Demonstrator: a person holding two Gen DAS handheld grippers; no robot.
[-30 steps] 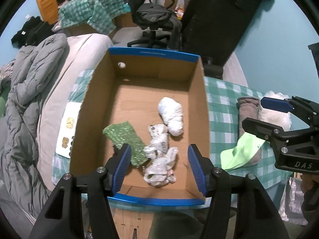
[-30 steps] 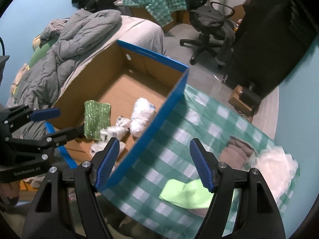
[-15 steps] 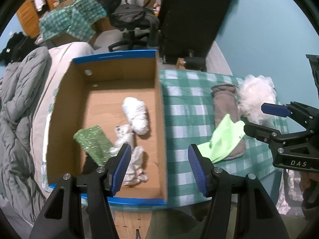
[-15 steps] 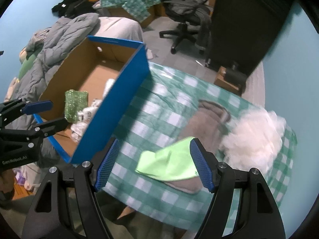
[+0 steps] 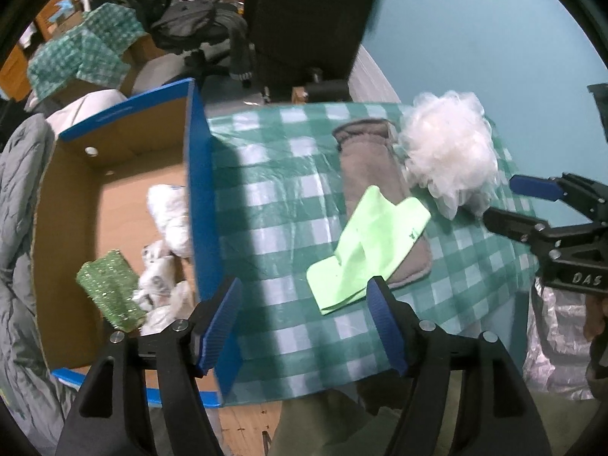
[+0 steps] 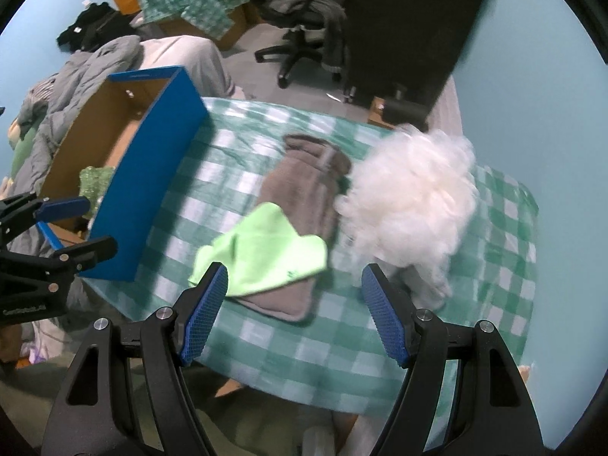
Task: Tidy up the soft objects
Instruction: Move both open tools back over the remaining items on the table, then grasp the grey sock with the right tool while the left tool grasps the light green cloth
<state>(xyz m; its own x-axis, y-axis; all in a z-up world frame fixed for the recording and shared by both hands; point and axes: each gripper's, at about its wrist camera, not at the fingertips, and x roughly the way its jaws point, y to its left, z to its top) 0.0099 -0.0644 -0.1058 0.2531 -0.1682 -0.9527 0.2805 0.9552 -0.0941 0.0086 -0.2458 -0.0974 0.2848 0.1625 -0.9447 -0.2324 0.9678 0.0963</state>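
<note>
We have both grippers spread wide and empty above the table with its green checked tablecloth (image 5: 273,205). The left gripper (image 5: 306,321) has just been opening further; nothing sits between its blue pads. A second ago it hung over the cardboard box (image 5: 114,144); now it is clear of the box's blue side wall and over the cloth, close to the near table edge. The right gripper (image 6: 294,309) has shifted the same way, its gap unchanged, and now looks down on the remaining items.

Already inside the box, at its near end, we see a green glittery piece (image 5: 108,288) and several white bundles (image 5: 171,212). Still on the table, toward its right half, lie a lime-green cloth (image 6: 266,252) draped over the near end of a brown fleece item (image 6: 307,190), and a white fluffy tuft (image 6: 414,197) touching the fleece's right side near the far right corner.

We judge that one deposit is complete and the next pick begins. The lime-green cloth is nearest both grippers and lies on top, so it is the likely candidate.
</note>
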